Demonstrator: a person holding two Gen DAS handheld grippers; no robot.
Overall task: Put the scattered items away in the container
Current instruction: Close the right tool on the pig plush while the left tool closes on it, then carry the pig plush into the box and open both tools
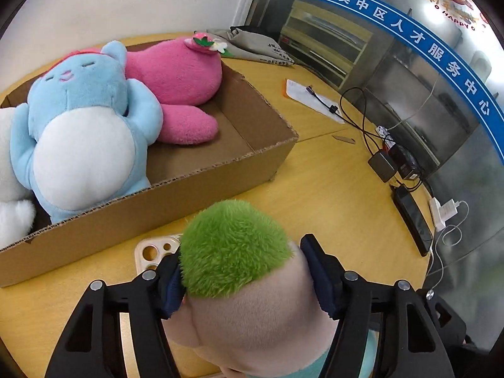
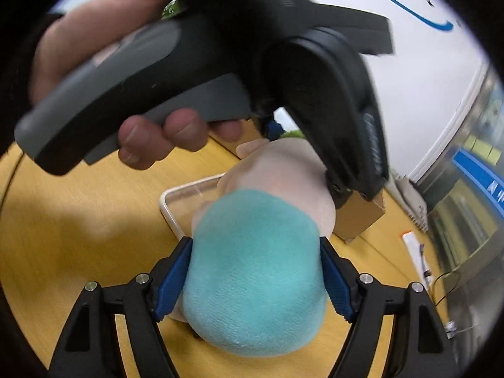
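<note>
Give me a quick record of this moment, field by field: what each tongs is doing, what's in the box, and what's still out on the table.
left tongs: shut on green-haired doll, head end
right tongs: shut on same doll, teal body end
doll position: outside cardboard box, over the table
in box: blue plush, pink plush, white plush
under doll: clear phone case

Two plush toys [image 1: 94, 119] in cardboard box [image 1: 195, 189]; third plush [image 1: 239, 271] on table [image 1: 330, 195] before box, phone case [image 1: 151, 252] beneath
</note>
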